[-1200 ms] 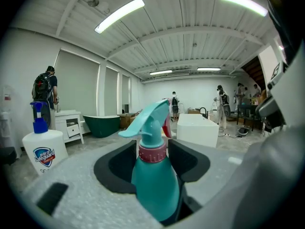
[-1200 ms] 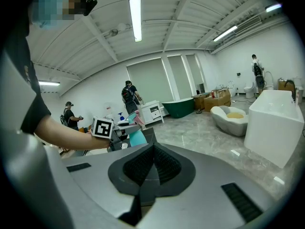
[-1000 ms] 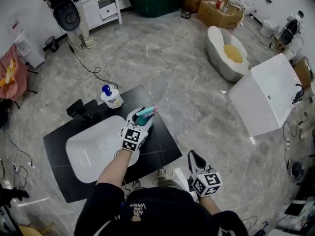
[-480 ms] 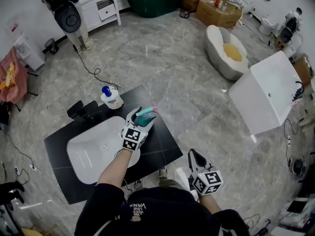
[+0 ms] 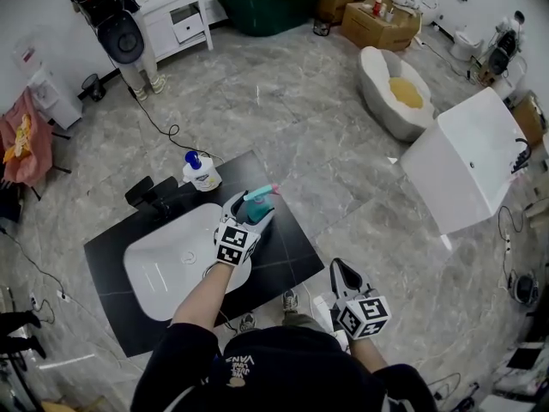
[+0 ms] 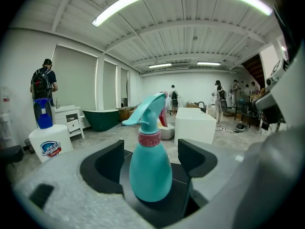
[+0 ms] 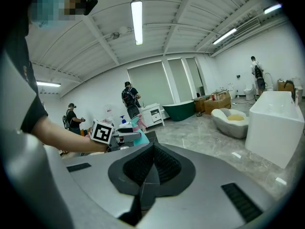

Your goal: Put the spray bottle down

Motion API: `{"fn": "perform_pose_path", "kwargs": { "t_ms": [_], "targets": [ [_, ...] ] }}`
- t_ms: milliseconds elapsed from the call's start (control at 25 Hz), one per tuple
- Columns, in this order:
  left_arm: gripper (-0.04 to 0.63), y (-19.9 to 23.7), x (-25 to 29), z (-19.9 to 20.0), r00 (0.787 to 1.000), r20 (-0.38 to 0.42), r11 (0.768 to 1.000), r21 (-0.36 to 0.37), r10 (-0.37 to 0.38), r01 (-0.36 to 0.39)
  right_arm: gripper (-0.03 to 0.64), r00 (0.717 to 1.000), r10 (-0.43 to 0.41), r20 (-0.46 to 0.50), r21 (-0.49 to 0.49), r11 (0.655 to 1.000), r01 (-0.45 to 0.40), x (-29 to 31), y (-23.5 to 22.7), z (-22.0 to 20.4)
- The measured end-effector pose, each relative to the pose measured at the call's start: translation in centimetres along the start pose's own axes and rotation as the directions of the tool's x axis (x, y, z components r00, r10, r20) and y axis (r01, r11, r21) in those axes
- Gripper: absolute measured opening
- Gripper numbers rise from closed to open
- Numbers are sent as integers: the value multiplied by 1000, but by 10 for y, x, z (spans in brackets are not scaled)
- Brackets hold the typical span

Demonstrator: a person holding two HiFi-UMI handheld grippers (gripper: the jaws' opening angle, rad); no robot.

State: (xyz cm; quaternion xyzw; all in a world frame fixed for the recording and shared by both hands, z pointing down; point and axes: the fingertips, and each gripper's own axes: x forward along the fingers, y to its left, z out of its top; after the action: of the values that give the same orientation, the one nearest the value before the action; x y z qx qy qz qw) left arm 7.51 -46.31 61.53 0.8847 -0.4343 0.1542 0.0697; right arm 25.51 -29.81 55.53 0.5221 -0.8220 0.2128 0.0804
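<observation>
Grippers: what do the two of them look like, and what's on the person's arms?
Both the left gripper and the right gripper have pale grey-white bodies, black pads and a white marker cube printed with black square codes. No cables show on them. The person wears a black short-sleeved top. The left jaws are opening, with the teal spray bottle between them.

Black T-shirt (image 5: 257, 372); marker-cubed left tool (image 5: 251, 209), right tool (image 5: 341, 273)

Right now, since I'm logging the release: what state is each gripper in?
Left gripper: jaws opening, pads clear of the spray bottle standing between them.
Right gripper: shut, holding nothing.
</observation>
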Motion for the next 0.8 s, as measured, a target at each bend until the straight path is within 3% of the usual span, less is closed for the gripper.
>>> {"fn": "perform_pose_path", "kwargs": {
  "t_ms": [560, 680, 800],
  "targets": [
    [334, -9, -94, 7, 998, 56, 1000, 7, -21, 21, 2, 999, 23, 44, -5, 1000, -23, -8, 53, -5],
    [215, -15, -118, 15, 996, 82, 1000, 23, -22, 20, 2, 998, 20, 57, -6, 1000, -20, -12, 66, -6],
    [151, -23, -142, 25, 991, 126, 999, 30, -33, 29, 2, 997, 18, 71, -5, 1000, -18, -18, 82, -9]
  ]
}}
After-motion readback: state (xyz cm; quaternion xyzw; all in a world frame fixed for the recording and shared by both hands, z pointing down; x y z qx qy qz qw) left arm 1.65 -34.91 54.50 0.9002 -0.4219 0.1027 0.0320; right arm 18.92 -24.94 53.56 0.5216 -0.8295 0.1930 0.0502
